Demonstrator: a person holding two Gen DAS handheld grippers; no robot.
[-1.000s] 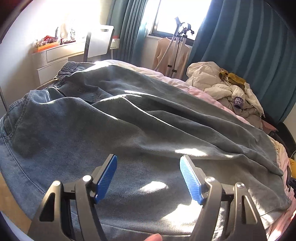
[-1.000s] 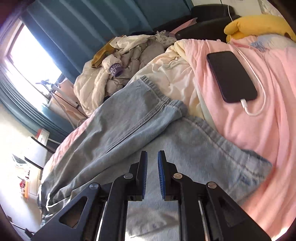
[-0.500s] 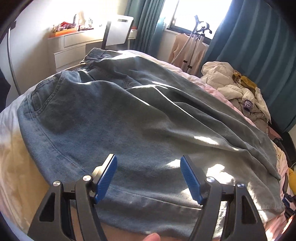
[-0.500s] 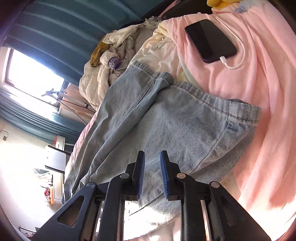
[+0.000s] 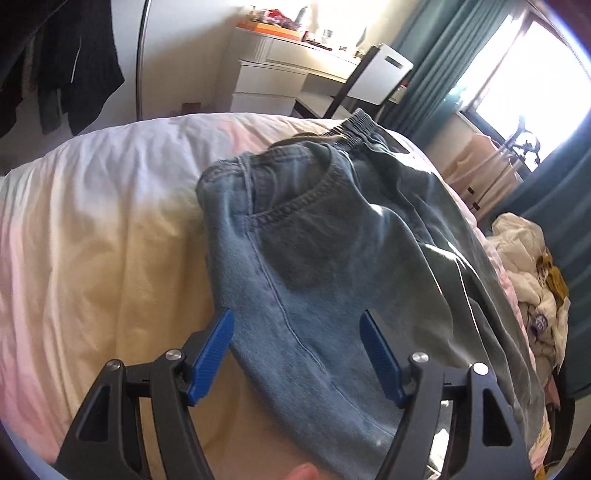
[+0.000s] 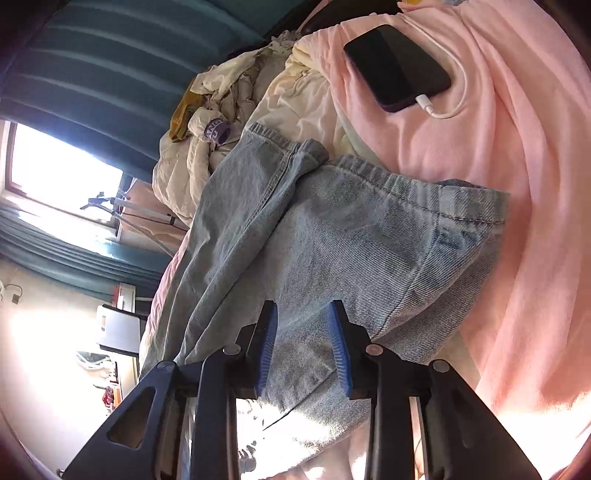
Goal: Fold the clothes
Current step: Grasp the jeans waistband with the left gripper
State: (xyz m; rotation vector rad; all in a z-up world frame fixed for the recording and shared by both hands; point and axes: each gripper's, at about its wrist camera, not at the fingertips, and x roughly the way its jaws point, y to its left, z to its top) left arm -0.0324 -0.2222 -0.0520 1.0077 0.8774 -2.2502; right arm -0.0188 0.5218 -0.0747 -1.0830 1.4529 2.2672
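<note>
Jeans (image 5: 317, 280) lower legs cut off by frame edge; desk clutter (image 5: 280, 26) too small to identify.

A home bedroom: quilted bed (image 5: 92, 229), teal curtains (image 5: 424, 74), cluttered white dresser (image 5: 273, 74), charging phone (image 6: 397, 68).

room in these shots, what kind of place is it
Most likely a bedroom at home: jeans lie spread on a made bed, a phone charges on the pink cover, and a desk with a chair stands by curtained windows.
</note>
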